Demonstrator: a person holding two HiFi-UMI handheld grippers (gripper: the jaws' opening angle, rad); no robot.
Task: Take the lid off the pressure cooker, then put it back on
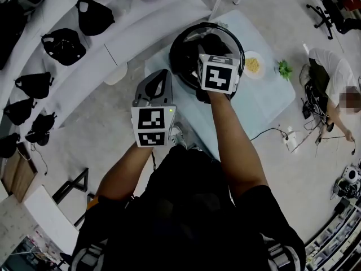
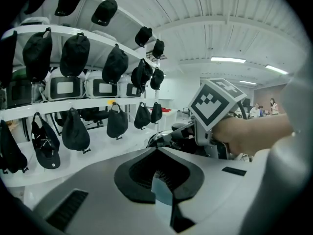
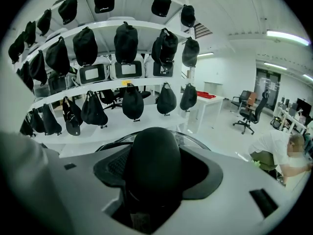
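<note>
The black pressure cooker stands on a pale table, with its glass lid over it. My right gripper reaches down onto the lid's middle. In the right gripper view the right gripper is shut on the lid's black knob, and the lid's rim curves behind it. Whether the lid rests on the pot or is raised I cannot tell. My left gripper hangs left of the cooker, off the table's edge. Its jaws meet at the left gripper's tip with nothing held.
A small plate of yellow food and a green vegetable lie on the table right of the cooker. Curved white shelves with black caps run along the left. A person crouches at the right by floor cables and a power strip.
</note>
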